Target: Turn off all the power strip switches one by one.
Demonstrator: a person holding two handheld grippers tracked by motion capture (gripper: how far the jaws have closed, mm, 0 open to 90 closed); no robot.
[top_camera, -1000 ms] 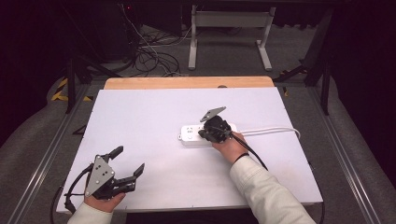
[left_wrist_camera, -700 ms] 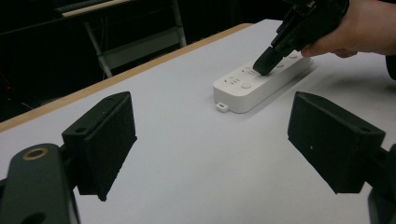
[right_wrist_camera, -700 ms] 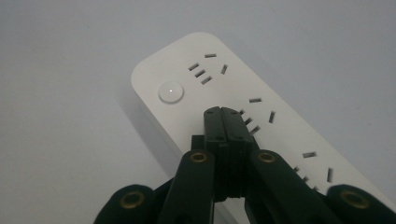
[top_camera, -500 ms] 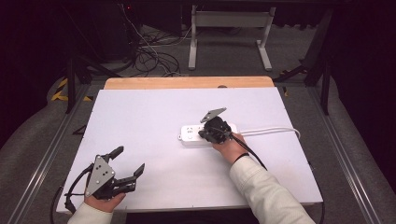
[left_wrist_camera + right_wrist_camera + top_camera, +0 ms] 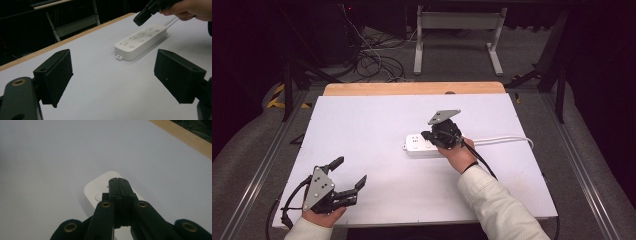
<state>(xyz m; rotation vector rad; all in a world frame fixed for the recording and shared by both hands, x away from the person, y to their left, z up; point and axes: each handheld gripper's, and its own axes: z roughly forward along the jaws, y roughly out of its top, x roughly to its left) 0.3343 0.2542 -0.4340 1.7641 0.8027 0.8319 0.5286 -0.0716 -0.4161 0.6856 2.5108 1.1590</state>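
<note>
A white power strip (image 5: 421, 144) lies near the middle of the white table, its white cable (image 5: 507, 139) running off to the right. My right gripper (image 5: 430, 135) hovers just over the strip's right half, jaws pressed together with nothing between them. In the right gripper view the shut gripper (image 5: 119, 181) points down at the power strip (image 5: 95, 188), beside a round button (image 5: 98, 195). My left gripper (image 5: 349, 173) rests at the table's front left, open and empty. The left gripper view shows its wide-apart pads (image 5: 55, 75) framing the power strip (image 5: 140, 41) farther off.
The white table top (image 5: 372, 125) has a wooden strip (image 5: 412, 88) along its far edge. Behind it are a metal stand (image 5: 457, 37) and loose cables (image 5: 372, 55) on the dark floor. Metal rails (image 5: 262, 165) run along both sides.
My right gripper has shifted very slightly over the power strip. The left gripper has stayed where it was.
</note>
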